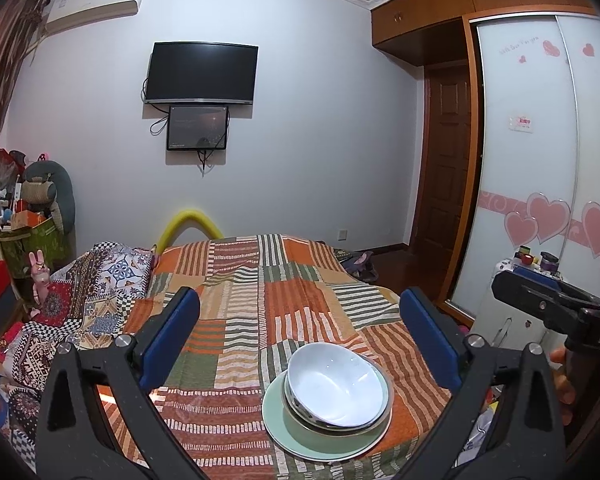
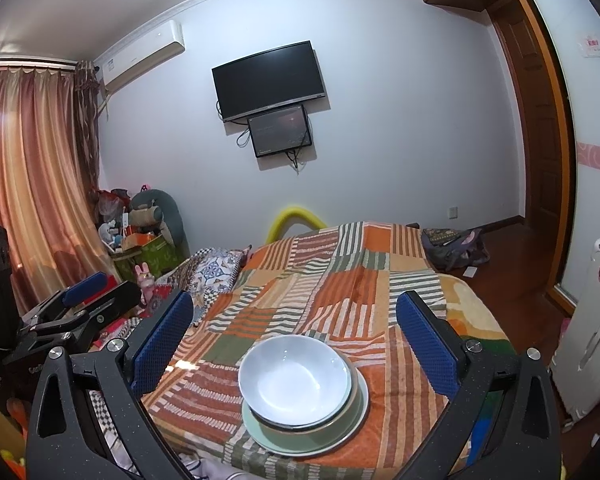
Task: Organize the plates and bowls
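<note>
2 grippers, left gripper [image 1: 300, 340] and right gripper [image 2: 294, 340], gape empty; white bowl [image 1: 336, 384] tops green plate [image 1: 320, 440].

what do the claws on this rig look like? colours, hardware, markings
Both match. The left claw and the right claw each have black speckled plastic triangular arms with cut-out windows, silver round bolts at the pivots, and blue rectangular finger pads with a fine ribbed texture. Seen side-on in the left wrist view, the right claw's black body carries white lettering, partly cut off.
</note>
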`<state>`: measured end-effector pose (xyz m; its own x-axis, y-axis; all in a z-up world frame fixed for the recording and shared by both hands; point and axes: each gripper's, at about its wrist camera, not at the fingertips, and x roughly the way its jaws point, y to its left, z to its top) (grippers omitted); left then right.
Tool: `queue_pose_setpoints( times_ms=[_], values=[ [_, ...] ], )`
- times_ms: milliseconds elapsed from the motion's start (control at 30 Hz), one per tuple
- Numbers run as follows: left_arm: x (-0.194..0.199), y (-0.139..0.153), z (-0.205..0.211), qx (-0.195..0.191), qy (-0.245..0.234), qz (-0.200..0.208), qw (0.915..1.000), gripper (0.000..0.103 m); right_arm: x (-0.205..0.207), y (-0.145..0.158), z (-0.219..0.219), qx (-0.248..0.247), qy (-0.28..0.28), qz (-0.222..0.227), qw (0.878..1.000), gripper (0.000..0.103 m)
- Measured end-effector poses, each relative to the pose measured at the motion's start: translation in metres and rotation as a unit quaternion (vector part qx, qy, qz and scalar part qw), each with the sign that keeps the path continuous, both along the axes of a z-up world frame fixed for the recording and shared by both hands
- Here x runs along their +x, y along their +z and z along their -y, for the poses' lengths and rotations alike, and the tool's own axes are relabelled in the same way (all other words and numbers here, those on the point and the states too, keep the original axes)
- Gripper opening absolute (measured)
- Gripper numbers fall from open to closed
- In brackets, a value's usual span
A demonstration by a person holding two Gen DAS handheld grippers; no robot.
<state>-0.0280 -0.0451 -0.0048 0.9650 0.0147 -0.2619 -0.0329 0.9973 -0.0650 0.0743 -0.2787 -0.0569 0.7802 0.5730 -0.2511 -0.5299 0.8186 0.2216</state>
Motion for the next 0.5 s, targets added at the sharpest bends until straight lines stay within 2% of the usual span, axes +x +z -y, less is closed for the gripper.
queue_pose_setpoints(
  times_ms=[500],
  values=[
    [0.0013, -0.0006, -0.0010, -0.002, -0.002, -0.002, 1.0000, 0.102, -0.0019, 0.0021, -0.0011, -0.001, 0.001, -0.002, 1.000, 0.101]
  ],
)
